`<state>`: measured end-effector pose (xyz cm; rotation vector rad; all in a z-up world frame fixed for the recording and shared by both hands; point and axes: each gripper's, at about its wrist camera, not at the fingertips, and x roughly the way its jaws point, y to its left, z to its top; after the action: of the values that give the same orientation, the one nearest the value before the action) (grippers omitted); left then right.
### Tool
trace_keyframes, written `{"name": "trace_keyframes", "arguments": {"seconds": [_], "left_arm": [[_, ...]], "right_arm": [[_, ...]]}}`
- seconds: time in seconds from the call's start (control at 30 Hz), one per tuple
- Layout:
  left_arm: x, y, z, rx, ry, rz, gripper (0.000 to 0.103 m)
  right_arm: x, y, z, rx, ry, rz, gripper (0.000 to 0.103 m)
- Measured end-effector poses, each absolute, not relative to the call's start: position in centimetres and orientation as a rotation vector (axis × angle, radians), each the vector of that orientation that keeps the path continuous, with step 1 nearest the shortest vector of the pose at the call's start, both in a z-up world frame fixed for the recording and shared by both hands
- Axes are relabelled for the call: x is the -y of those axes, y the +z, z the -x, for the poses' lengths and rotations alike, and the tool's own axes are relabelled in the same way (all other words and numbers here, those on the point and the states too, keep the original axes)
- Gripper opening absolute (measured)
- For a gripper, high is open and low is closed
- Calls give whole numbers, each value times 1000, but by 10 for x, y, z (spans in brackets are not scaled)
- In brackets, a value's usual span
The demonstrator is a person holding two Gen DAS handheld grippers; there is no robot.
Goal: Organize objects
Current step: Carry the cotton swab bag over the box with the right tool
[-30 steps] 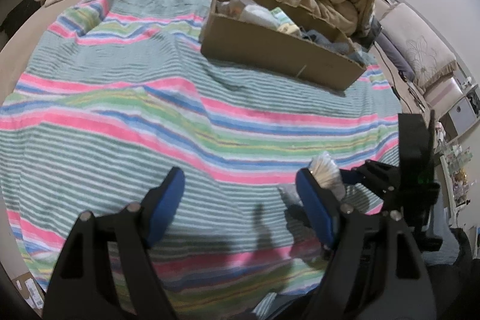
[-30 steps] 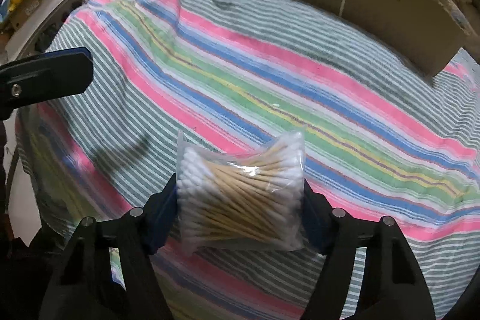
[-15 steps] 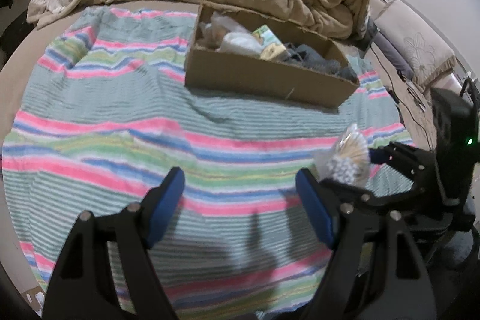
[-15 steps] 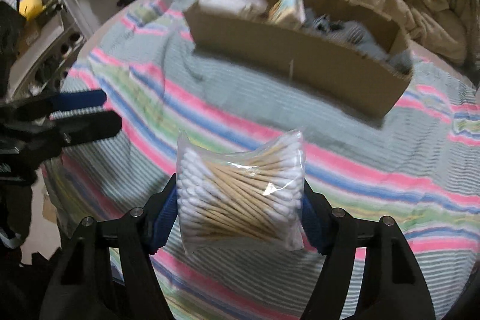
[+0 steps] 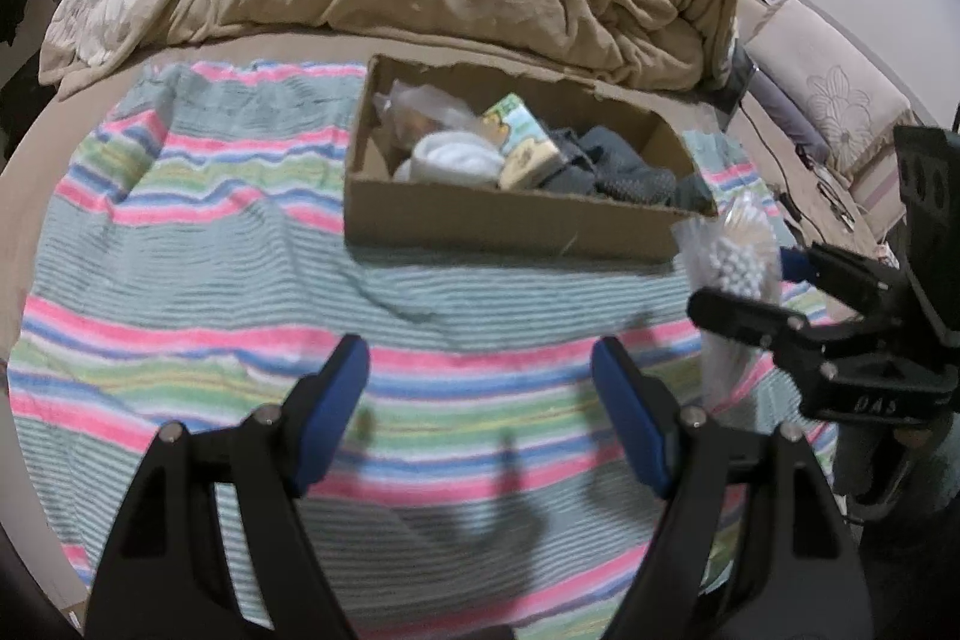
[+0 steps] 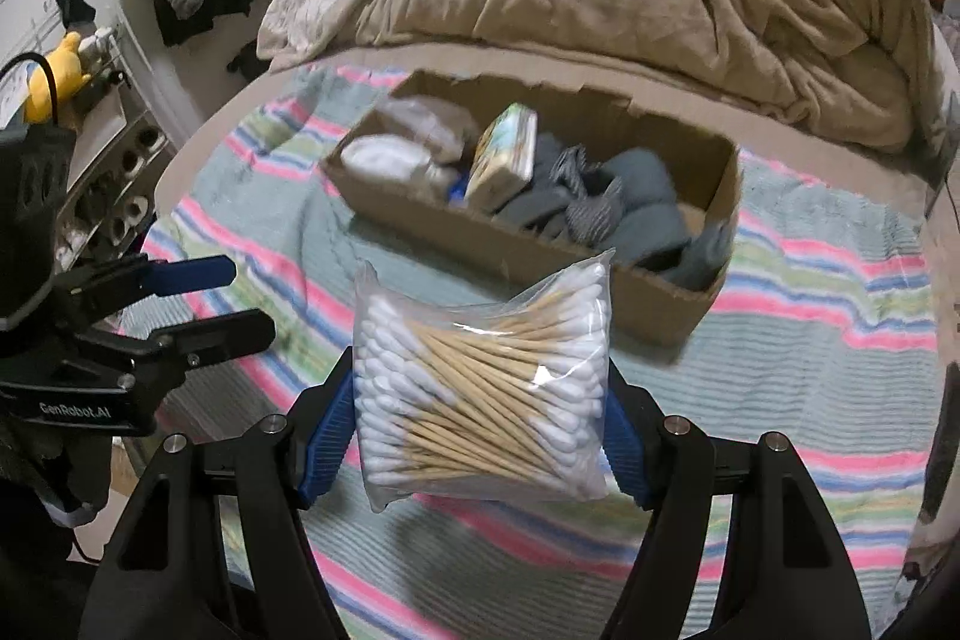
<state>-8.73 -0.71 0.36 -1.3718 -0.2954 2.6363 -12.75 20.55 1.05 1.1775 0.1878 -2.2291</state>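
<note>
Cotton-swab bag [image 6: 480,388] is pinched broadside by the right tool [image 6: 480,418] for clearance over the cardboard box [image 6: 660,304]; left tool [image 5: 480,412] spread, empty.

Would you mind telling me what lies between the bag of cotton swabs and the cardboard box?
Only bare striped blanket separates the bag of cotton swabs from the cardboard box, as the right wrist view shows.
</note>
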Motion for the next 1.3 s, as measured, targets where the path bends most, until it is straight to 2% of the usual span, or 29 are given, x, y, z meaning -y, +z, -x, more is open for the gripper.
{"name": "trace_keyframes", "arguments": {"seconds": [0.77, 1.3], "left_arm": [[5, 30, 139, 226, 2731, 1317, 78], [15, 22, 176, 210, 2754, 1308, 78]], "right_arm": [[-220, 26, 211, -121, -2320, -1107, 74], [-203, 1, 258, -31, -2287, -1209, 74]]}}
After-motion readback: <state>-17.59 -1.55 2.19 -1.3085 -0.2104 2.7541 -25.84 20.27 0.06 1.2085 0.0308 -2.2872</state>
